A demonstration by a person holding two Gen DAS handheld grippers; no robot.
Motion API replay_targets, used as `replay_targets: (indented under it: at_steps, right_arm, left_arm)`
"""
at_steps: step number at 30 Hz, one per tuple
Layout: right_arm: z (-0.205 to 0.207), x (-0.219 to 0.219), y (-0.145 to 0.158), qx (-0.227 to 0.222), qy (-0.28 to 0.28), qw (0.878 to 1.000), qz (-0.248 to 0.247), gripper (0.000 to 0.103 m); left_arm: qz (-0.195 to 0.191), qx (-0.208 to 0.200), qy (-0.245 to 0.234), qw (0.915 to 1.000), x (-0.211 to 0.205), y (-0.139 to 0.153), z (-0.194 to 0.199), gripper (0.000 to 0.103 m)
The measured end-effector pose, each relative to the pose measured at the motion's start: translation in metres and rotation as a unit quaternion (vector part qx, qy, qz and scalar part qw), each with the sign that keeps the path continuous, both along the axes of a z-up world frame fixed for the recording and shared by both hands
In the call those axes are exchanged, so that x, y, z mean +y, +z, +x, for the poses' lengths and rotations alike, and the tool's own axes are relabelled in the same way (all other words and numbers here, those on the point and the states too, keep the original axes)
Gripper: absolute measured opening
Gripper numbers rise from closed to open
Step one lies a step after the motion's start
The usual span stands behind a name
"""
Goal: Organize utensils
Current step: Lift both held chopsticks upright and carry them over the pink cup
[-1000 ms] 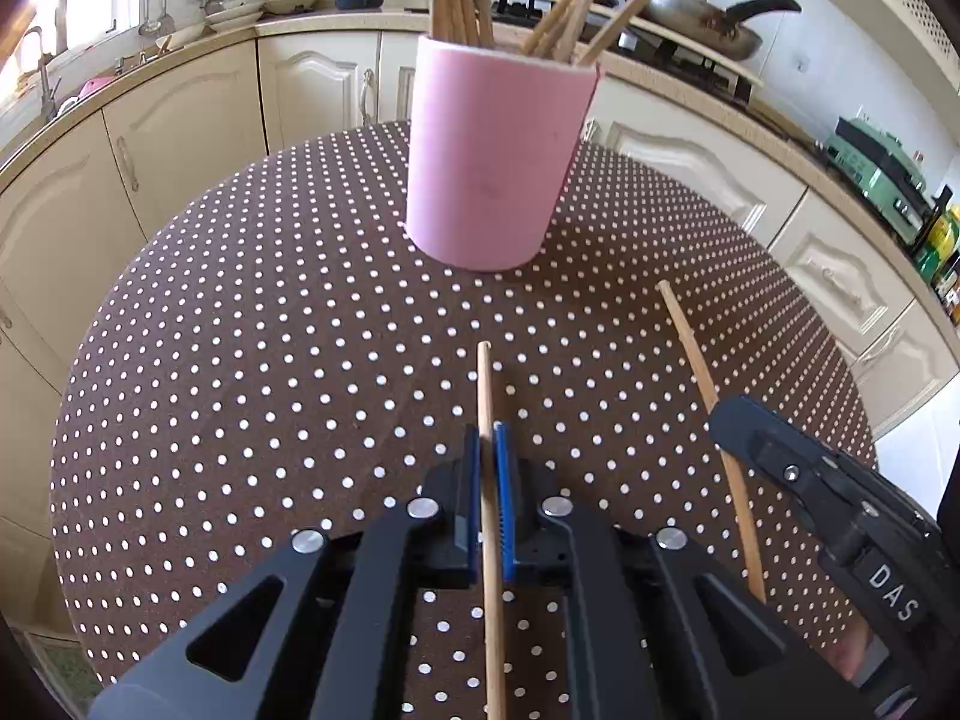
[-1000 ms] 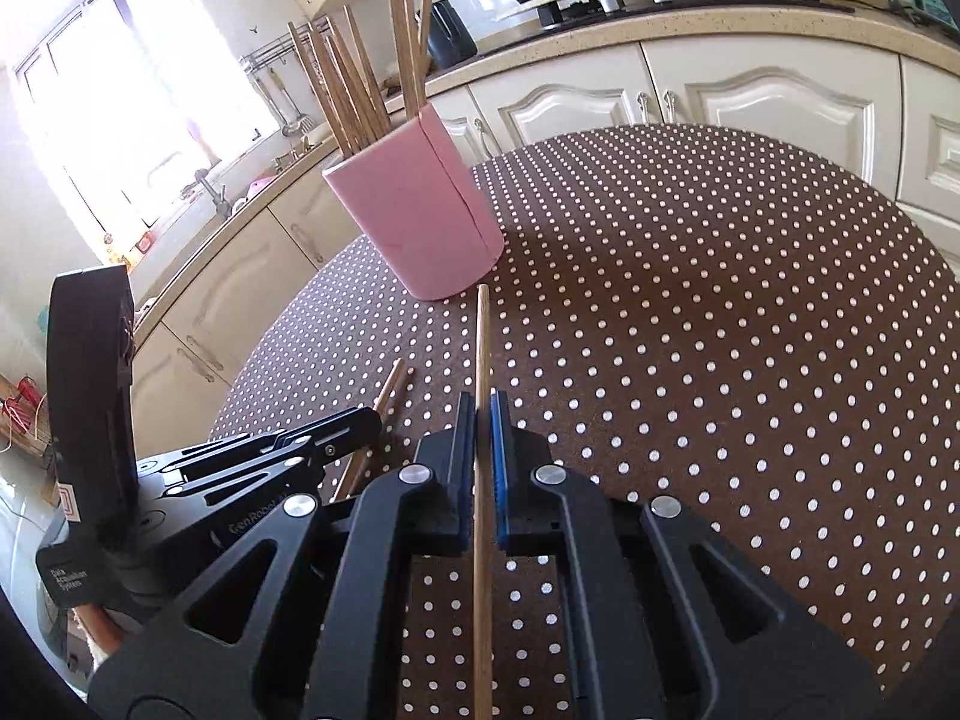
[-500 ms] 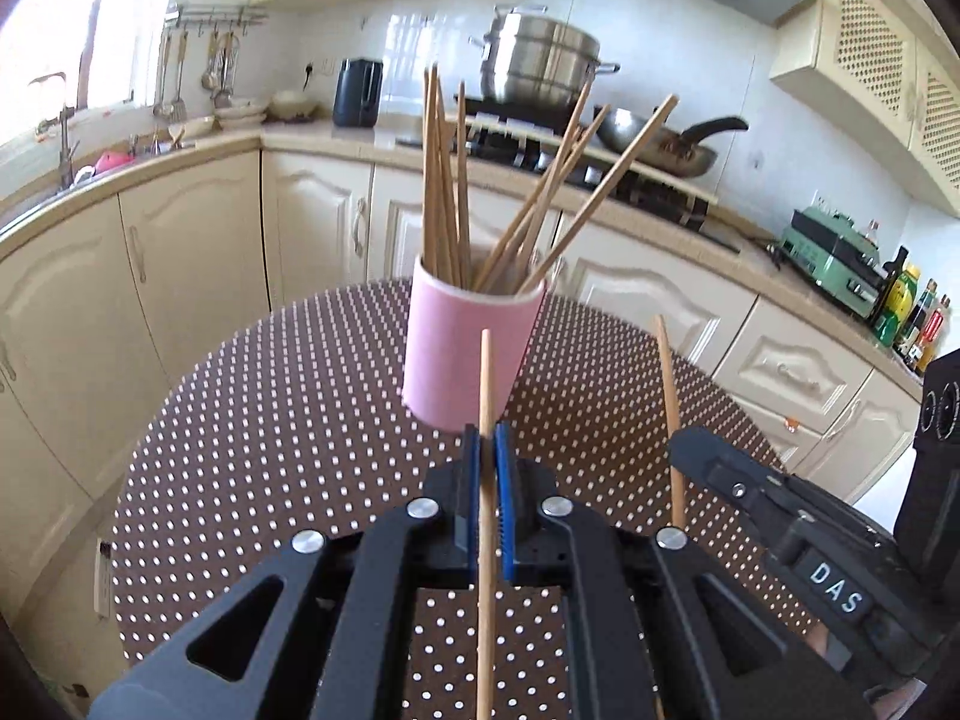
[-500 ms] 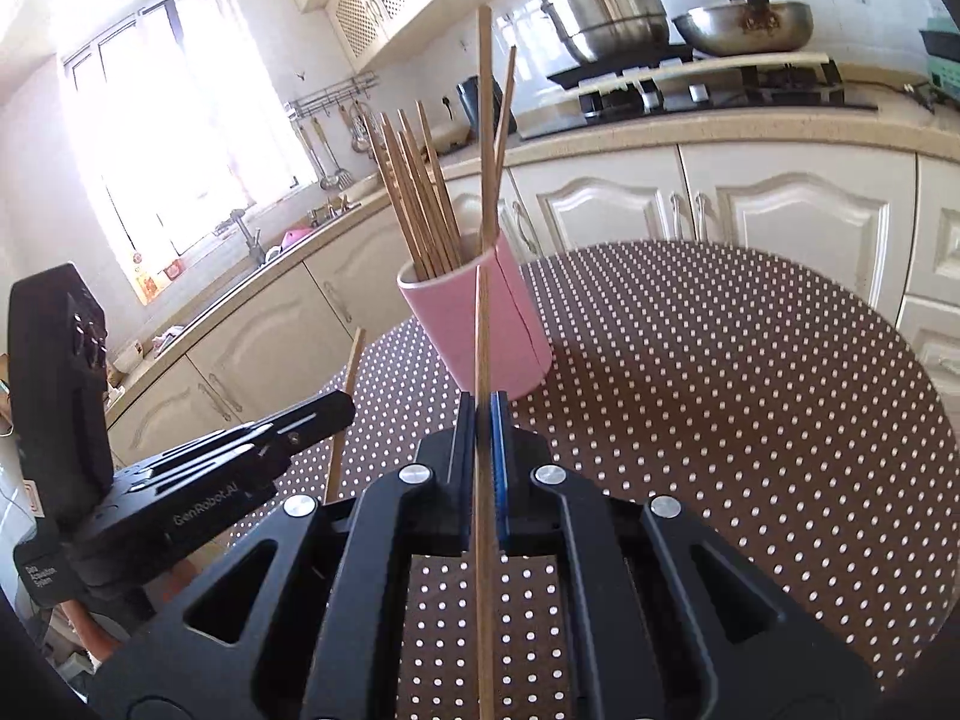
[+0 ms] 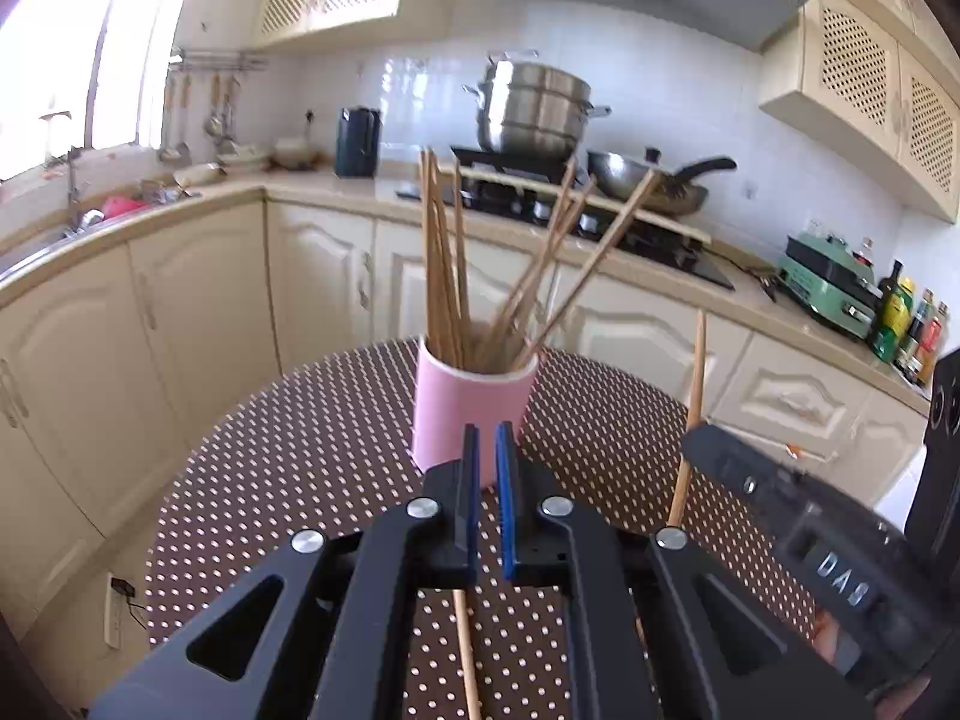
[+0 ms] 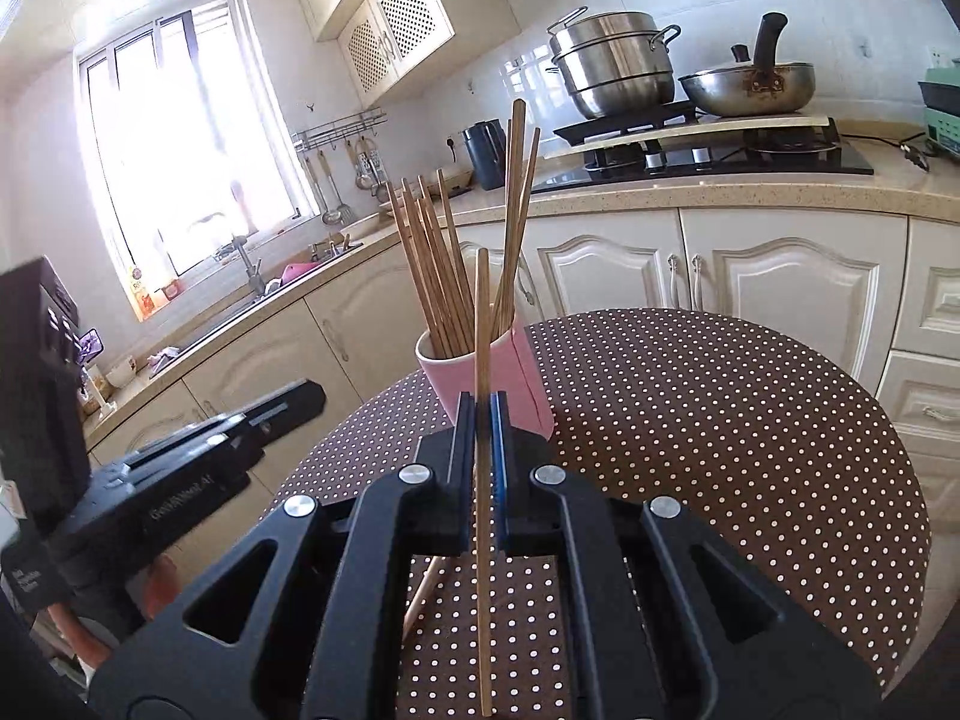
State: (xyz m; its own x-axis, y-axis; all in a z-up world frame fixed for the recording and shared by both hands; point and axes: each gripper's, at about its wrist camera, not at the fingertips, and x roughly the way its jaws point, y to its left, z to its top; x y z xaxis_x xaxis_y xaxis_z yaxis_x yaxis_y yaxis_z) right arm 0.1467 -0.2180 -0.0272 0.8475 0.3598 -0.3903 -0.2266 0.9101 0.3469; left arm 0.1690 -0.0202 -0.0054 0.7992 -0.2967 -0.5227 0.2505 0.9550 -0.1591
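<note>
A pink cup (image 5: 473, 405) holding several wooden chopsticks stands on the polka-dot round table (image 5: 300, 456); it also shows in the right wrist view (image 6: 516, 372). My left gripper (image 5: 486, 462) has a small gap between its pads, and nothing sticks out in front of them. A chopstick (image 5: 465, 654) lies on the table below it. My right gripper (image 6: 482, 426) is shut on a chopstick (image 6: 482, 330), held upright above the table near the cup. That chopstick shows in the left wrist view (image 5: 690, 408).
Cream cabinets (image 5: 198, 312) and a counter curve round the table. A stove with a steel pot (image 5: 531, 114) and a pan (image 5: 648, 180) is behind. A sink (image 6: 252, 294) is on the left under the window.
Both grippers rose and tilted up from the table. The left gripper's chopstick slipped out of the pads and now lies on the table below. The right still holds its chopstick.
</note>
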Motion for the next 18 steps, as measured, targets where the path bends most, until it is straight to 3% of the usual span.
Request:
replay_targets:
  at_steps: [3,5,11,14,18]
  right_arm:
    - [0.002,-0.001,-0.004,0.008,-0.003,1.000,-0.004,0.005]
    - [0.006,-0.003,-0.009,0.019,-0.003,1.000,-0.001,0.006]
    - [0.017,-0.006,-0.026,0.050,-0.001,0.999,0.003,0.006]
    - [0.022,-0.006,-0.037,0.066,0.000,0.998,0.008,0.006]
    - [0.027,-0.007,-0.048,0.082,-0.001,0.997,0.010,0.005]
  left_arm:
    - [0.012,0.035,-0.009,0.9993,-0.001,-0.020,0.007,0.010]
    - [0.019,0.058,-0.021,0.9979,-0.002,-0.035,0.013,0.042]
    - [0.039,0.129,0.001,0.9909,0.005,-0.078,0.036,0.044]
    - [0.067,0.175,0.023,0.9821,0.001,-0.098,0.053,0.044]
    - [0.088,0.187,0.031,0.9778,-0.004,-0.110,0.066,0.044]
